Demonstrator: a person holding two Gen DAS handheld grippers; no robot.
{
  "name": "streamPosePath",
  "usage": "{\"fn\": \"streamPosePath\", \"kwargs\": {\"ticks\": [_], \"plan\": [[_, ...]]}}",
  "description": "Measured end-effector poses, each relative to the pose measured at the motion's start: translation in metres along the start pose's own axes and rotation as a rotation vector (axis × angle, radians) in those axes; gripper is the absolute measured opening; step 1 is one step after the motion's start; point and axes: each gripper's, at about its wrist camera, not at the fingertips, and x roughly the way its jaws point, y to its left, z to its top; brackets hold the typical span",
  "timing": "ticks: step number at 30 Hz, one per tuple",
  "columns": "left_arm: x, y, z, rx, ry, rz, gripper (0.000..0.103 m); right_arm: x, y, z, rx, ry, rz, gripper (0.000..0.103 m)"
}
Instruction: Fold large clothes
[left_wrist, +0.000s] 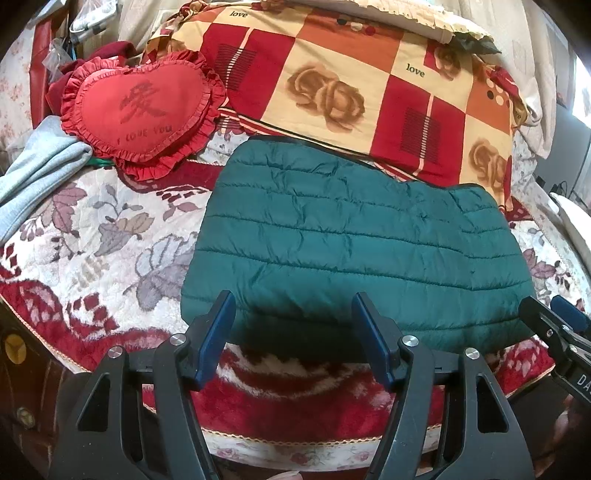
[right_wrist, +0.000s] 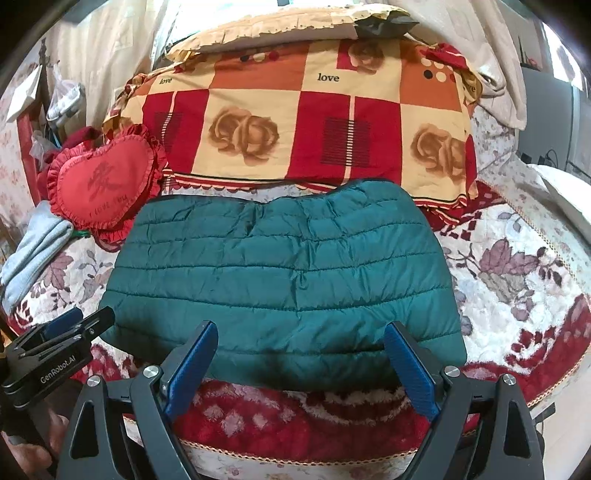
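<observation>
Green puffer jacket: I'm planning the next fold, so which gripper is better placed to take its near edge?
Roughly even: the left gripper faces the green puffer jacket near its left corner, the right gripper nearer its right; both are open and empty.

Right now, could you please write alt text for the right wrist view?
A folded green quilted jacket lies on a flowered blanket, with the open right gripper at its near edge, holding nothing. The left gripper is at lower left; a red heart pillow is behind.
</observation>
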Motion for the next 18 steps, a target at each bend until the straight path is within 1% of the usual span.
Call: {"fn": "streamPosePath", "kwargs": {"ticks": [18], "plan": [[0.0035, 0.0022, 0.0, 0.008, 0.006, -0.001, 0.066, 0.0053, 0.0019, 0.0002, 0.005, 0.012, 0.003, 0.09]]}}
